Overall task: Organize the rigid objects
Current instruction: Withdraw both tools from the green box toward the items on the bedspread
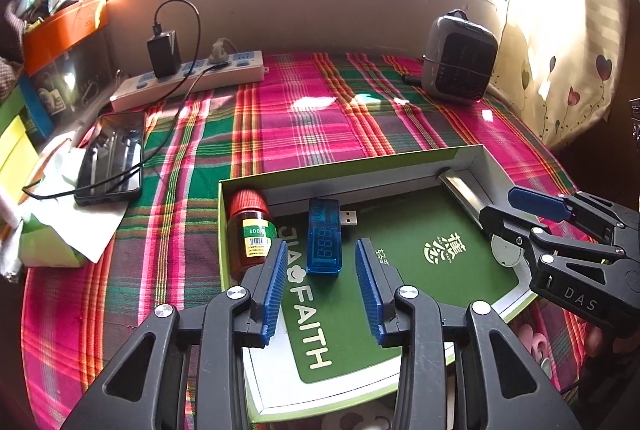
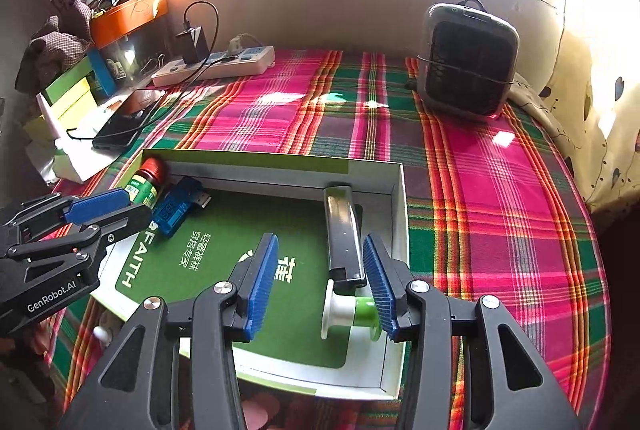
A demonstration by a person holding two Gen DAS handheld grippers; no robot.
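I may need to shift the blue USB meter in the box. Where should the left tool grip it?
Grip the USB meter across its long flat sides, mid-body, coming from above at its plug-free end. It lies flat, apart from the bottle, already lined up between the open left tool.

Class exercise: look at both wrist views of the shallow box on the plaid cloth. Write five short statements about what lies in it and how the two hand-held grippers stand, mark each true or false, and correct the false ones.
1. The red-capped brown plastic bottle lies in the shallow green-floored cardboard box. True.
2. The translucent blue USB tester lies outside the box on the plaid cloth. False: it lies inside, beside the bottle.
3. The left hand-held gripper is shut on the tester. False: its jaws stand open, holding nothing.
4. The right hand-held gripper is open. True.
5. The white-and-green spool stands by the black smartphone. False: it lies in the box, next to the shiny dark metal bar.
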